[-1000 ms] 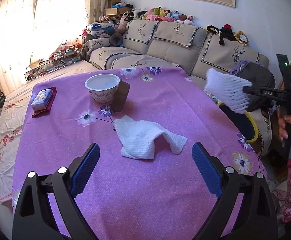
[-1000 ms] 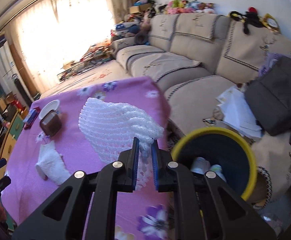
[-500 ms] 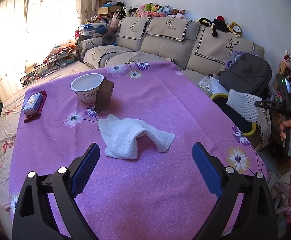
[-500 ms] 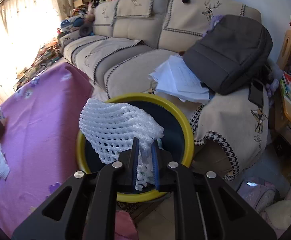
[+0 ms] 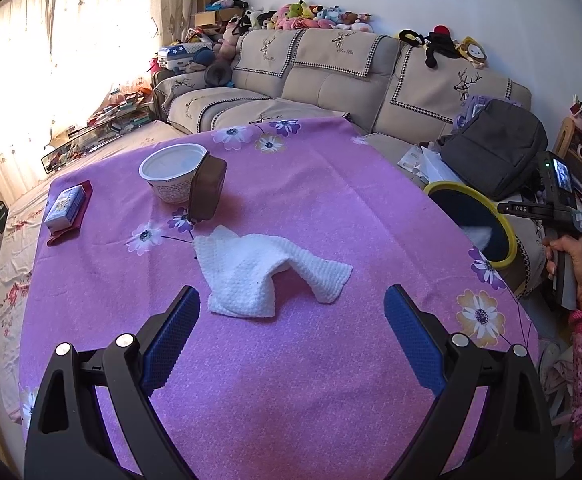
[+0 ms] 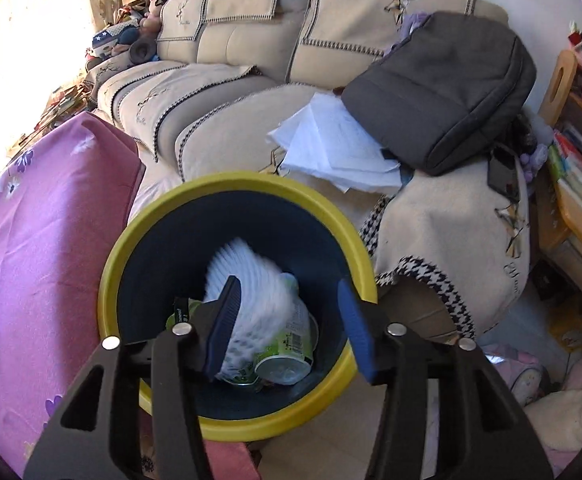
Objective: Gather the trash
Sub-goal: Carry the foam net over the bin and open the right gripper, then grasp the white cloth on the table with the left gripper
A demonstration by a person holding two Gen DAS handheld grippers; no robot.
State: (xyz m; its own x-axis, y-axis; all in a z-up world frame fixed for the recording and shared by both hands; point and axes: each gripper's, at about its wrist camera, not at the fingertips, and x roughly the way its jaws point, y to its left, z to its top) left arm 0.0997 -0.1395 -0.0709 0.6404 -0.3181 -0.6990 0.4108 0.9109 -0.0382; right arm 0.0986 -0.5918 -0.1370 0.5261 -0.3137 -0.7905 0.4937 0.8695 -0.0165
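My right gripper (image 6: 291, 316) is opening over the bin (image 6: 139, 240), foam net (image 6: 251, 292) dropping in free of the pads, while my left gripper (image 5: 291, 336) hangs spread before the limp, light cloth (image 5: 267, 272) on the table (image 5: 331, 184), best pinched at its raised fold.

A home living room: beige sofa (image 5: 331, 92) topped with plush toys (image 5: 311, 14); curtained window (image 5: 51, 52)

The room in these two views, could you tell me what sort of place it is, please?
Most likely a lived-in home living room: a beige sofa with soft toys along its back, a table under a purple flowered cloth, and curtains over a bright window.
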